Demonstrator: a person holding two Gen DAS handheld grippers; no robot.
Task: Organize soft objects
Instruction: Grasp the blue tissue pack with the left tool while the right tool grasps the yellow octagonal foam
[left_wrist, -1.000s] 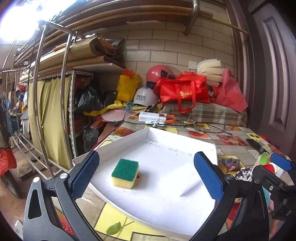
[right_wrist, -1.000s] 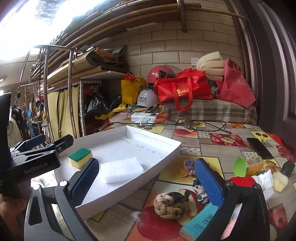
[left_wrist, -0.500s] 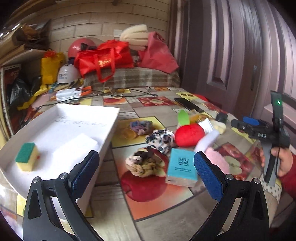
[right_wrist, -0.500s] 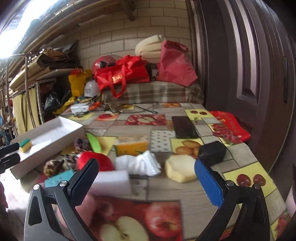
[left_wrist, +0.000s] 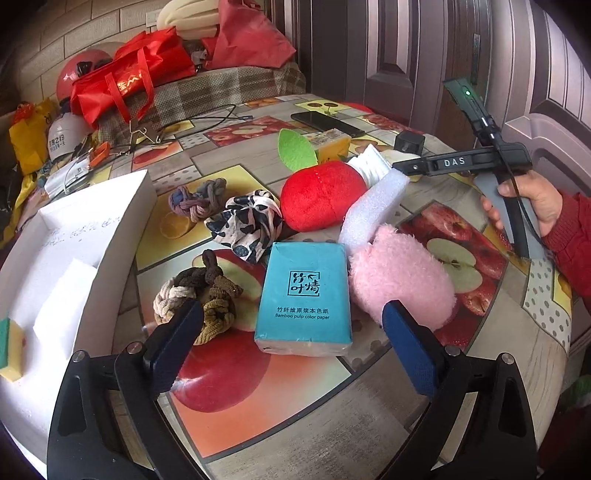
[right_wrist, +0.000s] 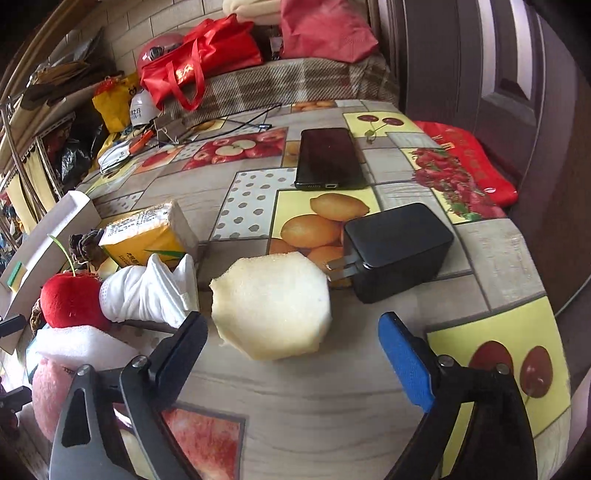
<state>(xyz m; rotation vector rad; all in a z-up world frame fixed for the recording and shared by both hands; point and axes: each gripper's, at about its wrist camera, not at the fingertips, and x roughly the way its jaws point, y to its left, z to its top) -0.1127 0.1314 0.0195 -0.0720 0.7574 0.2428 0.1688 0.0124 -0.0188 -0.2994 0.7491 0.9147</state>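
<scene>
Fruit-patterned tabletop (left_wrist: 236, 435) beside a brick wall, strewn with soft items. Left gripper (left_wrist: 291, 350), jaws just narrowed slightly yet spread wide and empty, frames a teal tissue pack (left_wrist: 304, 295) near the white tray (left_wrist: 122, 229). Right gripper (right_wrist: 293, 354), jaws just closing but empty, hovers before a pale sponge (right_wrist: 273, 302) beside a black charger (right_wrist: 399, 247).

It looked like a cluttered home storeroom: a brick wall (right_wrist: 155, 22), a panelled door (left_wrist: 424, 55), shelving (right_wrist: 40, 129) stacked with bags, helmets (left_wrist: 79, 72) and a red tote (left_wrist: 125, 83) behind a counter (right_wrist: 295, 406) in fruit-patterned oilcloth.
</scene>
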